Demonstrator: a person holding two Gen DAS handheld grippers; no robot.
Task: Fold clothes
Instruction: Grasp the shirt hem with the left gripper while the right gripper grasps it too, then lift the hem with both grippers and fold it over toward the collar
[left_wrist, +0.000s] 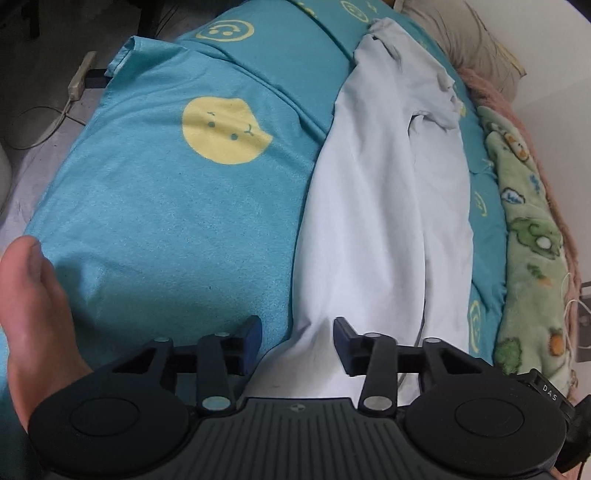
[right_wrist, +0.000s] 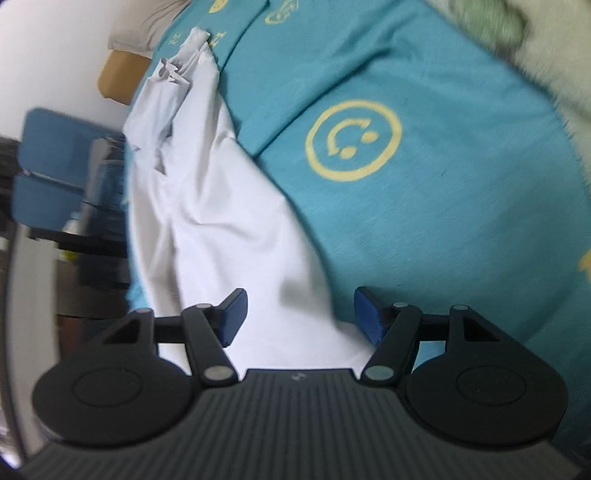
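A white garment (left_wrist: 388, 206) lies stretched lengthwise on a teal bedsheet with yellow smiley faces (left_wrist: 177, 192). My left gripper (left_wrist: 297, 332) is open just above the garment's near end, its blue fingers either side of the cloth edge. In the right wrist view the same white garment (right_wrist: 207, 221) runs away along the bed's left edge, crumpled at the far end. My right gripper (right_wrist: 299, 306) is open over its near end, nothing between the fingers. The right wrist view is motion-blurred.
A bare foot (left_wrist: 33, 314) rests on the sheet at the left. A green patterned blanket (left_wrist: 528, 236) and a beige pillow (left_wrist: 469, 40) line the right side by the wall. A power strip (left_wrist: 79, 79) lies on the floor. Blue furniture (right_wrist: 55, 166) stands beside the bed.
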